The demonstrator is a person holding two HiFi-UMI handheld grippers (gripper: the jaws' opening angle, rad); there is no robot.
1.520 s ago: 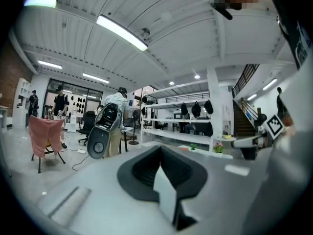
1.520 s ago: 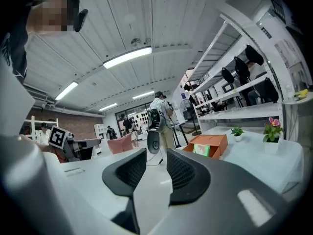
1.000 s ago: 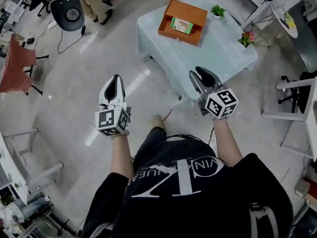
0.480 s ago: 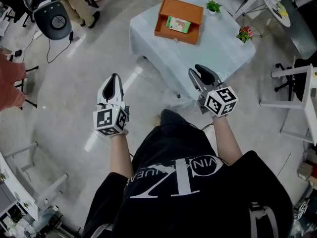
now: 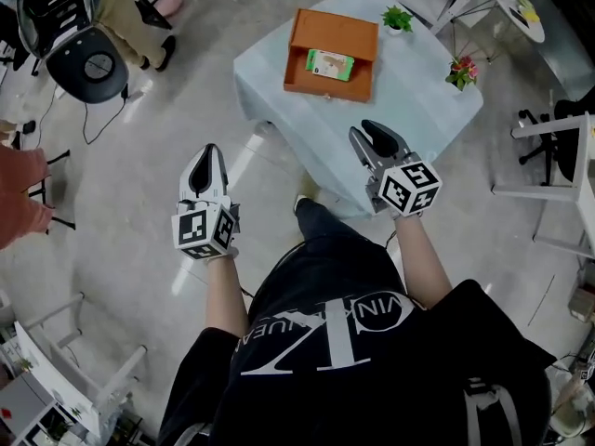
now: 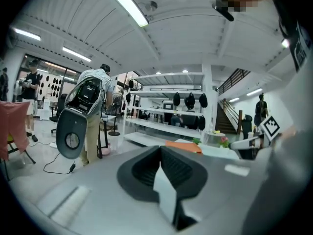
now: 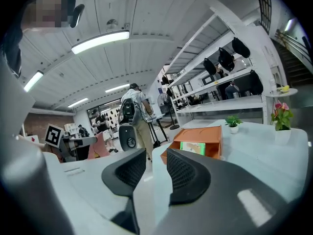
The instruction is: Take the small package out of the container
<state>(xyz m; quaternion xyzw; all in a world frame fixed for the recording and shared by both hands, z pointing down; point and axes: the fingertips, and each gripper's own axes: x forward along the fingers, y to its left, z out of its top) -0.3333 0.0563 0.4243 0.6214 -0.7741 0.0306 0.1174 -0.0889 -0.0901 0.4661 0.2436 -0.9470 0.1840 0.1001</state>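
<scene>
You're closing in: the orange cardboard container [image 5: 321, 28] and small green package [image 5: 330, 63] sit nearer ahead of your fingers [image 7: 188, 173] (still unreachable). Left gripper [image 5: 207, 156] clenched empty; right gripper [image 5: 375, 134] released.

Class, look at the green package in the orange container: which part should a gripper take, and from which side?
Probably the two long edges of the green package, coming from above: it seems to lie face-up in the open-topped orange container, whose walls would block a level approach.
</scene>
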